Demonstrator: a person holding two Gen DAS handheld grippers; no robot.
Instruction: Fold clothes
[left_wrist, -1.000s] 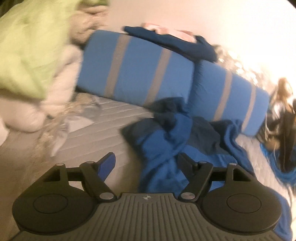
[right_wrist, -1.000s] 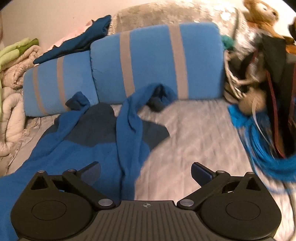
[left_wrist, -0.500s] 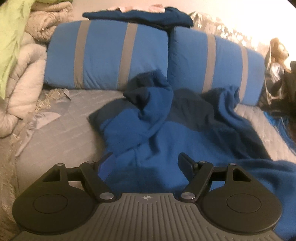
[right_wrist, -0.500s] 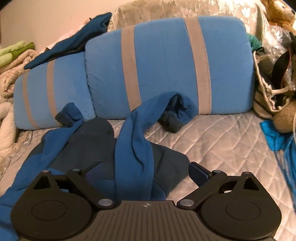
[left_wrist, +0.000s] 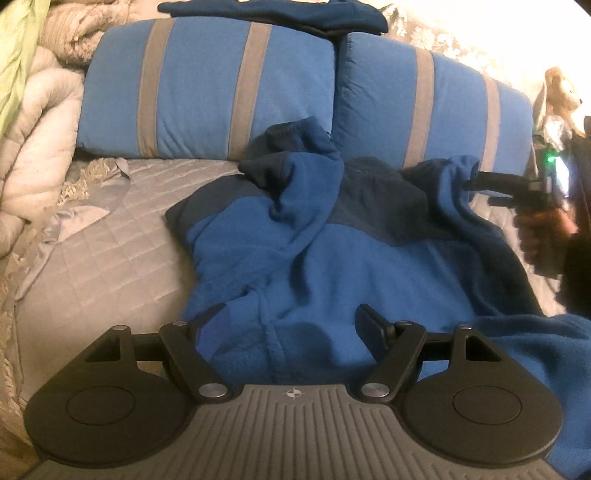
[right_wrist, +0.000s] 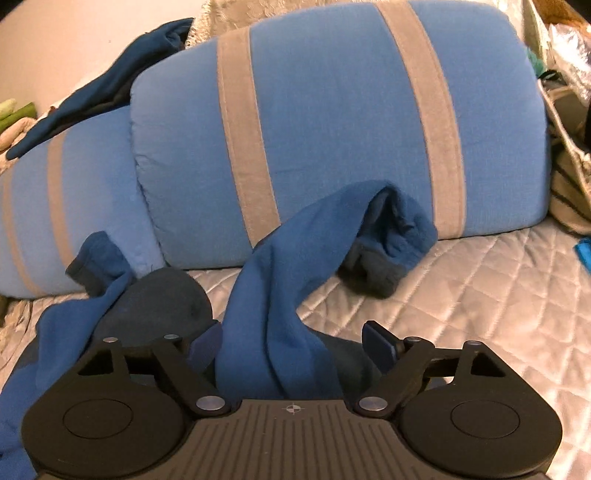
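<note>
Both your grippers have pushed in closer over the last second: the left view has swung off the heap of bedding and squared up on the garment, and the right one has closed on the sleeve.

Biggest first: the quilted bed (left_wrist: 110, 258) carries everything, with two striped pillows (left_wrist: 207, 92) along its head edge. The blue fleece jacket (left_wrist: 369, 266) lies spread but rumpled in the middle of the bed, collar end up against the pillows. One sleeve is flopped across the chest; the right sleeve (right_wrist: 280, 295) arches up off the bed, cuff dropping just in front of the right pillow. Another dark blue garment (left_wrist: 280, 14) sits on top of the pillows.

Your left gripper (left_wrist: 286, 328) hovers over the lower body of the jacket, jaws wide, nothing in them. Your right gripper (right_wrist: 291, 347) has its jaws wide too, straddling that sleeve without pinching it.

Looks to me like you're at the sleeve stage, either straightening it out or about to fold it in. Next you need the right jaws to actually bite the sleeve cloth, one layer bunch only, before lifting.
</note>
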